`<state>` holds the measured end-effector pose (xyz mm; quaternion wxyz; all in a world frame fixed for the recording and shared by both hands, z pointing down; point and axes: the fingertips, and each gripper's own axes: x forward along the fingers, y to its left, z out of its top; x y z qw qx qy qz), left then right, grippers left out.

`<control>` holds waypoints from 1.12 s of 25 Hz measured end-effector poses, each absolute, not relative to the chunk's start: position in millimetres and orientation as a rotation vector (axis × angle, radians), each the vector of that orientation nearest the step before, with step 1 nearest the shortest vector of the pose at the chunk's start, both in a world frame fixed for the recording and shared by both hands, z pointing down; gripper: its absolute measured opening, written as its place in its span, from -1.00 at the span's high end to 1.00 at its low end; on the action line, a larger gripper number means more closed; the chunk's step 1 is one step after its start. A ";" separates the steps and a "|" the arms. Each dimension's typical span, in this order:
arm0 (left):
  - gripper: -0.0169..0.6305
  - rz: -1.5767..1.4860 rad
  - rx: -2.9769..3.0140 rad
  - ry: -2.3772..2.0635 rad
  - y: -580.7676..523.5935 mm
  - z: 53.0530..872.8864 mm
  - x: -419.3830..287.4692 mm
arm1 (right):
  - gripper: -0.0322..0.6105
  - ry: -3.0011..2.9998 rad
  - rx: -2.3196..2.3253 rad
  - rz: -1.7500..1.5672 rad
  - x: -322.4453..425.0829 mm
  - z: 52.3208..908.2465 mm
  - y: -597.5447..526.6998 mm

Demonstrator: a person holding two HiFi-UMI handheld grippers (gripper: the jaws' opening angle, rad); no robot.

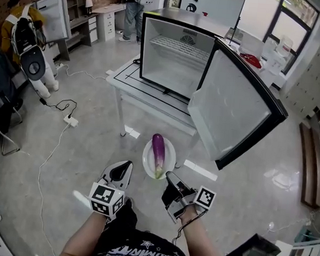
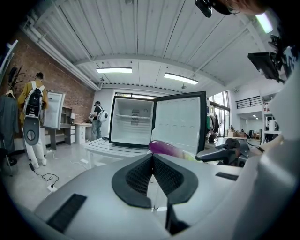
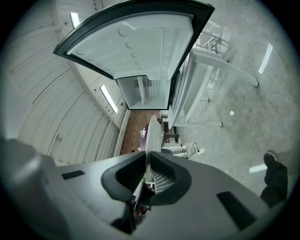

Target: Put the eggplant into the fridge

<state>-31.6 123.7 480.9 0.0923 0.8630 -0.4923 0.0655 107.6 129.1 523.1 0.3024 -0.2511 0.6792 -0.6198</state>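
Nearest us, our left gripper [image 1: 122, 170] is clenched on nothing; our right gripper [image 1: 171, 179] pinches the plate [image 1: 147, 161] by its near rim. The eggplant [image 1: 158, 151] lies on it, short of the open fridge [image 1: 173, 65]. It looks glossy and firm and would probably roll, so we'd grasp it mid-body.

Bright, even indoor light: daylight from windows [image 1: 290, 19] far right, ceiling light strips [image 2: 114, 70] overhead. Pale glare patches on floor [image 1: 280, 178]. Shadows soft. Strong fisheye bending, dark corners. Plate [image 3: 152, 136] edge in right gripper [image 3: 146, 164] blurred.
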 end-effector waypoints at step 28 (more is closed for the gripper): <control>0.92 0.174 2.648 -1.314 -53.0 471.3 -92.7 | 0.82 1.753 -0.775 -1.568 47.9 511.6 -37.7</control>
